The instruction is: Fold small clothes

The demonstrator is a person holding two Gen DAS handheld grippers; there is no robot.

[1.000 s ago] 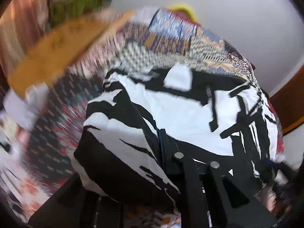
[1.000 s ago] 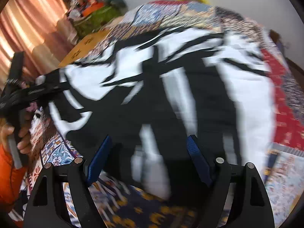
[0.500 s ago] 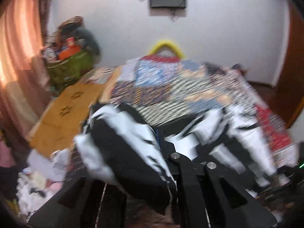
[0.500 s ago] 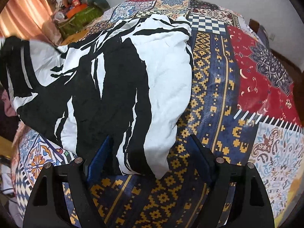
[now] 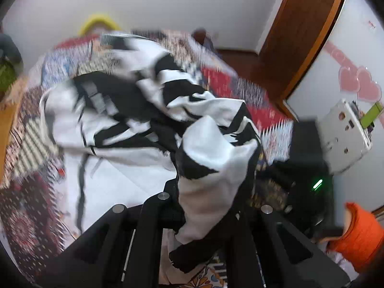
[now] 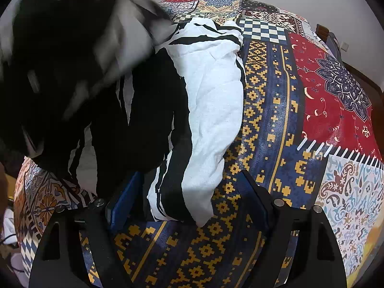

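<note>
The black-and-white garment [image 6: 211, 110] is spread on the patterned bedcover [image 6: 276, 110], and one part of it is pinched between the pressed-together fingers of the left gripper [image 5: 204, 204]. Compared with a second ago, this part is now carried across, over the rest of the cloth. The right gripper [image 6: 189, 199] is held with fingers wide apart around the near corner, not pressing it. A first fold seems to be in progress.
</note>
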